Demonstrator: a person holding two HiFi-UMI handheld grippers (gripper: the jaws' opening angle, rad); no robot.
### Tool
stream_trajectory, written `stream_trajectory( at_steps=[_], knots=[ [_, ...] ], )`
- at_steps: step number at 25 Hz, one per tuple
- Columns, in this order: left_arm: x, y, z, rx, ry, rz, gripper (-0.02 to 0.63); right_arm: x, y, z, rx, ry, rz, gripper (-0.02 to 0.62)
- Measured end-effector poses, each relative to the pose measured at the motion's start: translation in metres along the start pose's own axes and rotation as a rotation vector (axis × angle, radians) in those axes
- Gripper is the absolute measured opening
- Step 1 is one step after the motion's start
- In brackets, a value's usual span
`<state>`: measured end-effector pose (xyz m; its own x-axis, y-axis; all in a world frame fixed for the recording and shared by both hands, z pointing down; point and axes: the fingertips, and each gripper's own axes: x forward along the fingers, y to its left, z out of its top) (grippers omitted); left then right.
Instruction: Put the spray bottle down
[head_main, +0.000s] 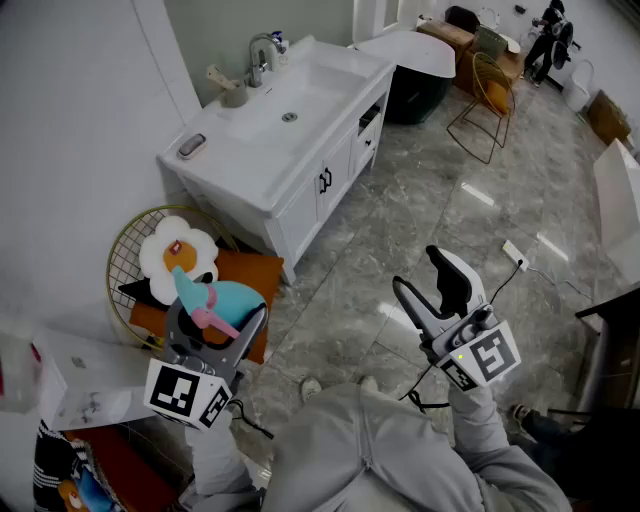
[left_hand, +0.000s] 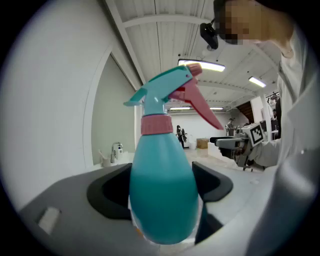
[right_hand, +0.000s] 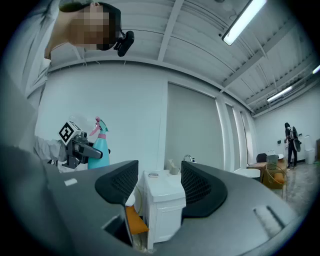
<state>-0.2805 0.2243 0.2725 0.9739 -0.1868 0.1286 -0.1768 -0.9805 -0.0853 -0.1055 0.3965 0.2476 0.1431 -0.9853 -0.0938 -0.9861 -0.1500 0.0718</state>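
A teal spray bottle (head_main: 222, 299) with a pink trigger and collar stands upright between the jaws of my left gripper (head_main: 218, 312), which is shut on its body. In the left gripper view the spray bottle (left_hand: 162, 185) fills the middle, nozzle pointing left, with the left gripper (left_hand: 160, 186) pads pressed on both sides. My right gripper (head_main: 418, 270) is held up at the right, open and empty. In the right gripper view the right gripper (right_hand: 159, 181) frames only the white vanity, and the spray bottle (right_hand: 99, 144) shows small at the left.
A white vanity (head_main: 300, 150) with a sink and faucet (head_main: 262, 52) stands ahead. A wire basket (head_main: 128, 255) with a flower cushion and an orange cushion (head_main: 255, 272) lies below my left gripper. A wire chair (head_main: 485, 100) stands far right. A cable (head_main: 520, 262) crosses the marble floor.
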Motion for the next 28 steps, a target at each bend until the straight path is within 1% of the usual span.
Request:
stream_trajectory(
  at_steps=[13,19,28],
  knots=[
    [0.0,-0.001,-0.001,-0.004,-0.004,-0.001,0.419,-0.001,0.001,0.002,-0.004,-0.002,0.0,0.272],
    [-0.001,0.002,-0.005,-0.011,-0.002,0.002,0.419,0.002,0.01,0.008,0.014,-0.038,0.05,0.272],
    [-0.005,0.006,-0.007,-0.012,-0.004,0.01,0.419,0.002,0.012,0.004,0.031,-0.042,0.03,0.272]
  ],
)
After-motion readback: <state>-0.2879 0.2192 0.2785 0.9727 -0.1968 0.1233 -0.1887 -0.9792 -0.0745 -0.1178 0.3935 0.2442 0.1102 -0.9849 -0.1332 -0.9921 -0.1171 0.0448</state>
